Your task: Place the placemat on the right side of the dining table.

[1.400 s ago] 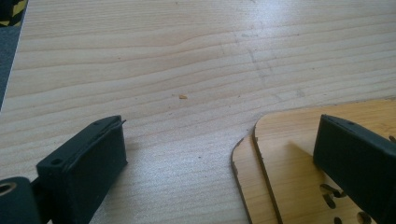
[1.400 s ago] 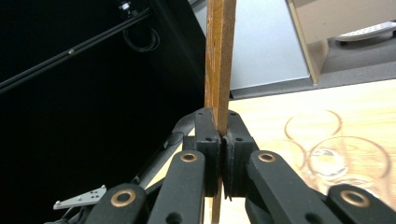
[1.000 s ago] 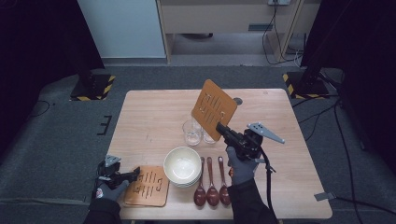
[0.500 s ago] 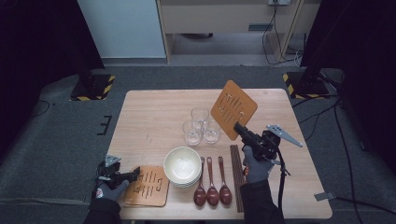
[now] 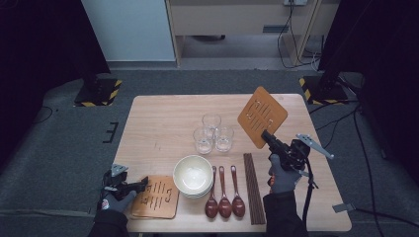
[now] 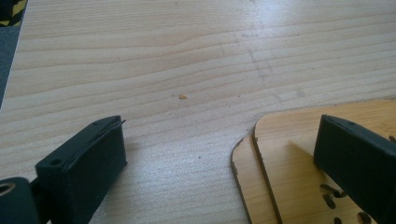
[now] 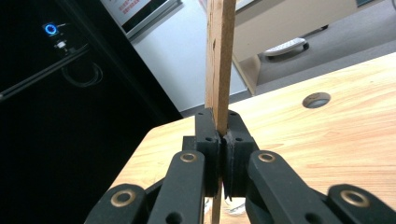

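Note:
My right gripper (image 5: 269,137) is shut on a corner of a thin wooden mat (image 5: 262,116) with slots cut in it, holding it tilted up in the air over the table's right side. The right gripper view has that mat (image 7: 220,56) edge-on, clamped between the black pads (image 7: 223,135). My left gripper (image 5: 140,183) stands open at the table's front left, its tips at the edge of a stack of two like mats (image 5: 157,196). In the left gripper view one finger (image 6: 355,156) hangs over the stacked mats (image 6: 289,158) and the other (image 6: 86,165) over bare wood.
Three clear glasses (image 5: 212,132) stand mid-table. A white bowl (image 5: 192,175) sits near the front, with three dark wooden spoons (image 5: 225,195) and dark chopsticks (image 5: 253,186) to its right. The wooden table (image 5: 158,123) has a round hole (image 7: 316,99) near its far edge.
My right gripper has carried the lifted mat rightward, from above the glasses to the table's right side. The left gripper has stayed put.

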`<state>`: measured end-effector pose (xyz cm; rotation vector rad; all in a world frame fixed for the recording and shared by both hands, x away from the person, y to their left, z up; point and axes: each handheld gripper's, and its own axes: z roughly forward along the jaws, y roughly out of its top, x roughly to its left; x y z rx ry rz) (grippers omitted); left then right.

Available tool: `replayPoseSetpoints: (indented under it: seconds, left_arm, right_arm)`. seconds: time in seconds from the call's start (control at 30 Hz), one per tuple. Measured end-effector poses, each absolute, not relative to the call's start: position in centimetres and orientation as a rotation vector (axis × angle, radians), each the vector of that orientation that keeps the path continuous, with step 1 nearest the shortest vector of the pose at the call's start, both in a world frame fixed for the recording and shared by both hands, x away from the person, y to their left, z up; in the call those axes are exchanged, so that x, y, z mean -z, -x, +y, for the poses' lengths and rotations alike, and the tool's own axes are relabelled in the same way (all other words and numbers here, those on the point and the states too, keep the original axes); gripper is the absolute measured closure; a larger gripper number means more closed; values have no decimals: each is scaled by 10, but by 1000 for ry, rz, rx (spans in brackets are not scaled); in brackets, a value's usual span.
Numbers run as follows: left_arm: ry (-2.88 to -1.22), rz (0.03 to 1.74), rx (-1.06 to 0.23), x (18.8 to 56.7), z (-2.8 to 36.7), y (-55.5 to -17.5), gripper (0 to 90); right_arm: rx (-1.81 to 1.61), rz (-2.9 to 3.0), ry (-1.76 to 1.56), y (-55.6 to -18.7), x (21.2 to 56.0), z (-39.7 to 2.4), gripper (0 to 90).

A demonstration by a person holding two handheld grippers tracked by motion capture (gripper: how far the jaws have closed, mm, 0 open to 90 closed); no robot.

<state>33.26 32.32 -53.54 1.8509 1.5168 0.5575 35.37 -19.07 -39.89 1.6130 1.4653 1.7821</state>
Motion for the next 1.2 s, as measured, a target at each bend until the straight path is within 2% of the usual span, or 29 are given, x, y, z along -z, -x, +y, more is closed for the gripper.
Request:
replayPoseSetpoints:
  seconds: [1.2]
  left_arm:
    - [-1851,1517,-557,535,323,-333,10]
  right_arm:
    - [-1634,1364,-1822,-363,445,-237,872]
